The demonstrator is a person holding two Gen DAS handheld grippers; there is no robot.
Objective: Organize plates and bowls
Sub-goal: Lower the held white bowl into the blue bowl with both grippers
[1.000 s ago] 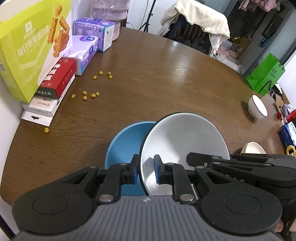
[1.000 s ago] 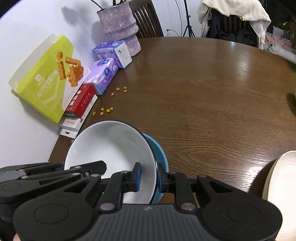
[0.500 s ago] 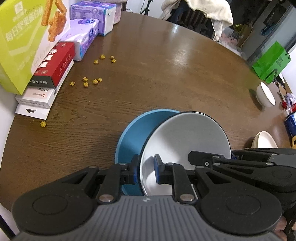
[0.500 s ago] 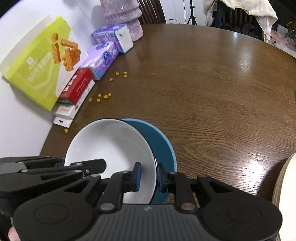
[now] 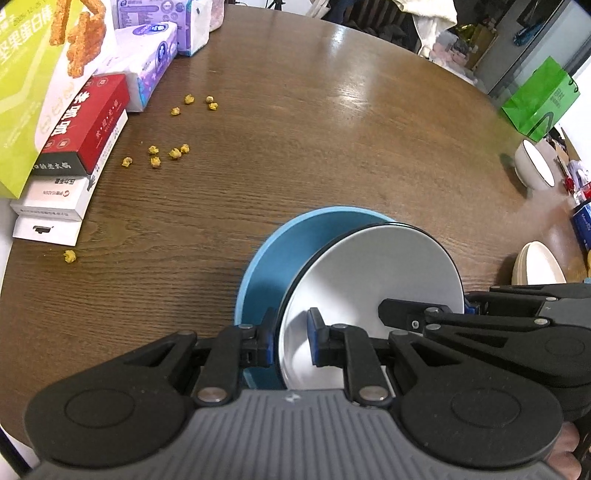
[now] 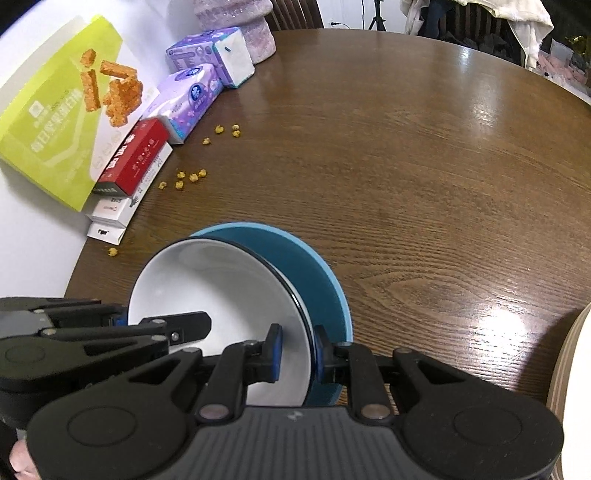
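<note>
White bowl [image 5: 373,280], black-rimmed, held over a blue bowl [image 5: 280,251] on the round wooden table [image 5: 314,140]: left gripper [image 5: 291,341] clamped on its left rim, right gripper [image 6: 297,349] clamped on its right rim. Left view alone: a small white bowl [image 5: 533,168], stacked cream dishes [image 5: 539,264], a green bag [image 5: 539,99]. Right view alone: a purple vase [image 6: 240,26].

Two wrist fisheyes, steeply downward, close over shared white bowl [image 5: 373,280], wooden table [image 5: 295,166]
</note>
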